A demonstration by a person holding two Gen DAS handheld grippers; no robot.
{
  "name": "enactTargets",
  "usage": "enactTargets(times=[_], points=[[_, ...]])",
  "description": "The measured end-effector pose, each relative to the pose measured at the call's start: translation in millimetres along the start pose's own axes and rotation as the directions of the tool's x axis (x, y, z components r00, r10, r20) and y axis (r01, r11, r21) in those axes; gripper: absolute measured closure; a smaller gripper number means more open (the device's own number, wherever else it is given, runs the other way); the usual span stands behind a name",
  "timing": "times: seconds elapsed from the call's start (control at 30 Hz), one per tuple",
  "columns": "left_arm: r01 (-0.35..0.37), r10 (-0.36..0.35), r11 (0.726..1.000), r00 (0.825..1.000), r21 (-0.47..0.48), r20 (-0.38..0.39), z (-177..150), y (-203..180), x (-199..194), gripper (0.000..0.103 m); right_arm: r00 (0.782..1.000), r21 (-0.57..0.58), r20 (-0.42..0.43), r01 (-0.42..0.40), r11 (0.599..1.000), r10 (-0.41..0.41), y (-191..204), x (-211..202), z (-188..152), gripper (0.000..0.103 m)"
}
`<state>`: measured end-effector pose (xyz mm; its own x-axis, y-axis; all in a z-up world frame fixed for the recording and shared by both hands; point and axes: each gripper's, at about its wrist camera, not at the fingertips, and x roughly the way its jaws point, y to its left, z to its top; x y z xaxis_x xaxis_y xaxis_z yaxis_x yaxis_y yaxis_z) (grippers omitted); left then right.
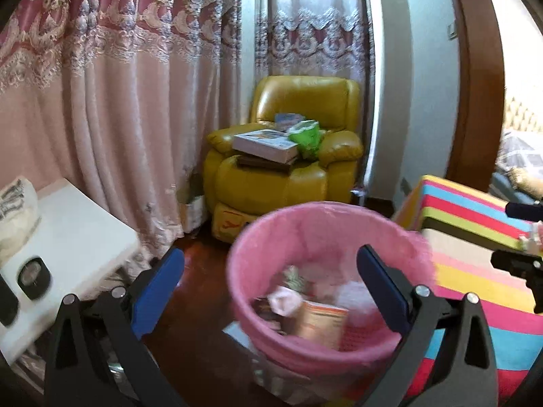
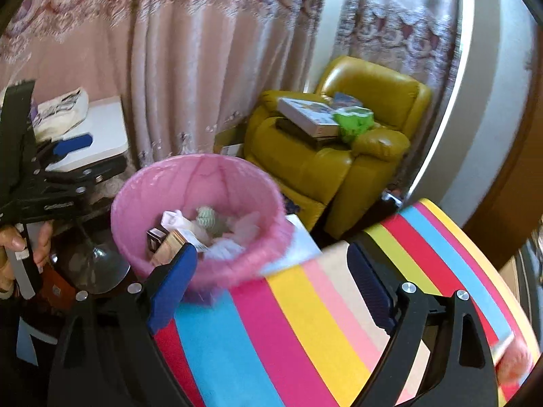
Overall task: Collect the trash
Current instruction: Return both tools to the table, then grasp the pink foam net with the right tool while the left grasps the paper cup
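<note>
A pink bin (image 1: 325,230) lined with a pink bag stands on the floor beside a striped stool; it also shows in the right wrist view (image 2: 203,183). Trash lies inside: a small orange carton (image 1: 319,322), a pink crumpled wad (image 1: 285,300), tissues and a greenish ball (image 2: 207,217). My left gripper (image 1: 271,268) is open and empty, its blue fingers straddling the bin's near rim from above. My right gripper (image 2: 275,264) is open and empty, over the stool's top right of the bin. The left gripper also shows in the right wrist view (image 2: 73,144), held by a hand.
A rainbow-striped stool (image 2: 305,322) stands right of the bin. A yellow leather armchair (image 1: 281,176) holds books and a green bag (image 1: 307,137). A white side table (image 1: 74,237) with a cloth bag is at the left. Pink curtains hang behind. A glass-topped table (image 2: 91,264) is by the bin.
</note>
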<state>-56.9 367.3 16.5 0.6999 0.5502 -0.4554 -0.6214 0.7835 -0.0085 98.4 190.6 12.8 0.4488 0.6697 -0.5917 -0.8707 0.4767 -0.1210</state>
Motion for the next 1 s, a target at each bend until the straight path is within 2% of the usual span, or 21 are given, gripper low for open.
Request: enactTargets(times=[0.13, 0.2, 0.27, 0.33, 0.47, 0.7, 0.83, 0.93, 1.0], points=[[0.121, -0.121, 0.993, 0.992, -0.005, -0.025, -12.2, -42.0, -11.2, 0.005, 0.998, 0.078, -0.017, 0.065, 0.995, -0.064, -33.6, -26.9, -35.9, 0.019], [0.203, -0.202, 0.979, 0.978, 0.029, -0.047, -17.7, -76.4, -12.3, 0.005, 0.994, 0.108, -0.035, 0.103, 0.989, -0.1, -50.3, -37.9, -54.7, 0.019], [0.25, -0.246, 0.966, 0.967, 0.069, -0.072, -22.0, -109.6, -11.7, 0.005, 0.99, 0.142, -0.051, 0.135, 0.981, -0.129, -70.0, -49.0, -72.3, 0.019], [0.311, -0.299, 0.942, 0.948, 0.125, -0.107, -27.0, -149.4, -13.2, 0.005, 0.984, 0.187, -0.065, 0.177, 0.966, -0.168, -94.6, -63.4, -93.6, 0.019], [0.432, -0.402, 0.877, 0.899, 0.211, -0.173, -37.1, -225.5, -17.1, 0.005, 0.962, 0.276, -0.104, 0.271, 0.922, -0.251, -141.8, -87.3, -132.6, 0.019], [0.531, -0.478, 0.804, 0.845, 0.266, -0.242, -52.5, -324.0, -14.1, 0.005, 0.914, 0.421, -0.179, 0.406, 0.811, -0.364, -224.7, -122.7, -189.8, 0.019], [0.536, -0.466, 0.781, 0.842, 0.322, -0.273, -57.8, -369.0, -3.7, 0.005, 0.887, 0.508, -0.213, 0.459, 0.728, -0.411, -273.8, -133.0, -209.2, 0.019], [0.551, -0.466, 0.767, 0.83, 0.328, -0.305, -58.6, -393.4, 4.9, 0.005, 0.888, 0.578, -0.227, 0.454, 0.678, -0.401, -305.8, -128.2, -213.7, 0.019], [0.553, -0.46, 0.76, 0.829, 0.343, -0.317, -57.6, -407.3, 11.2, 0.005, 0.891, 0.631, -0.235, 0.445, 0.636, -0.39, -325.0, -122.4, -213.4, 0.019]])
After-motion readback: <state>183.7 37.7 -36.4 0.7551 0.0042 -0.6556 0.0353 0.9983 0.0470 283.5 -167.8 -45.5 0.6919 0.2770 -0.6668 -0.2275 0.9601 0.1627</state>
